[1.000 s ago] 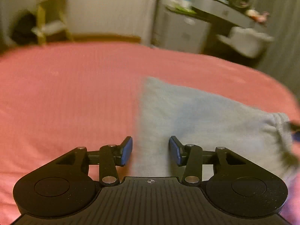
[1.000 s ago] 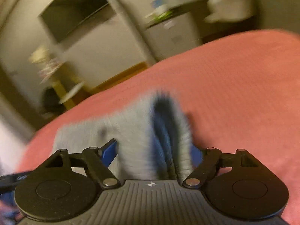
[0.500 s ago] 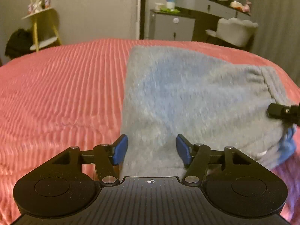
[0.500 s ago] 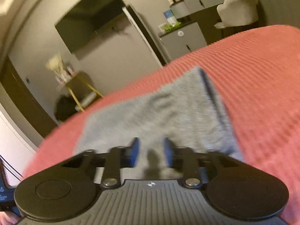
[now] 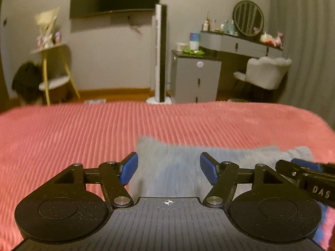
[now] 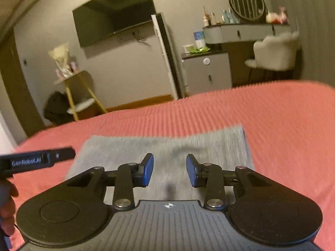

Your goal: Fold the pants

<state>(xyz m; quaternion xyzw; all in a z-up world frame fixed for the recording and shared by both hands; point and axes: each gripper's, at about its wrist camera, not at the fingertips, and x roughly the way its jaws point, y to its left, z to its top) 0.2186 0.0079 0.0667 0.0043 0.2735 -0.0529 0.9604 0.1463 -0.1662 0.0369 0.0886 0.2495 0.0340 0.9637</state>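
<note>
The left gripper point(image 5: 168, 168) is held low and level over the bed, its blue pads point(image 5: 129, 168) spread wide with nothing between them, hovering above the near left part of the folded grey pants point(image 5: 178, 163). The right gripper point(image 6: 169, 170) sits at a slight tilt beside it, jaws parted a little less widely and likewise gripping nothing; whether its tips brush the cloth below cannot be told. Each tool shows in the other's view: the right one enters the left camera at the lower right edge, and the left one pokes into the right camera from the left (white lettering on its side), with part of the person's hand point(image 6: 6, 207) below it. The pants lie flat as a compact rectangle on the ribbed pink bedspread point(image 5: 62, 138), near the front edge of the bed, a blue trim showing along their right side. Beyond the bed stand a tower fan point(image 5: 160, 52), a grey cabinet point(image 5: 195, 77), a vanity desk with a round mirror point(image 5: 248, 17) and a pale chair point(image 5: 267, 72).
</note>
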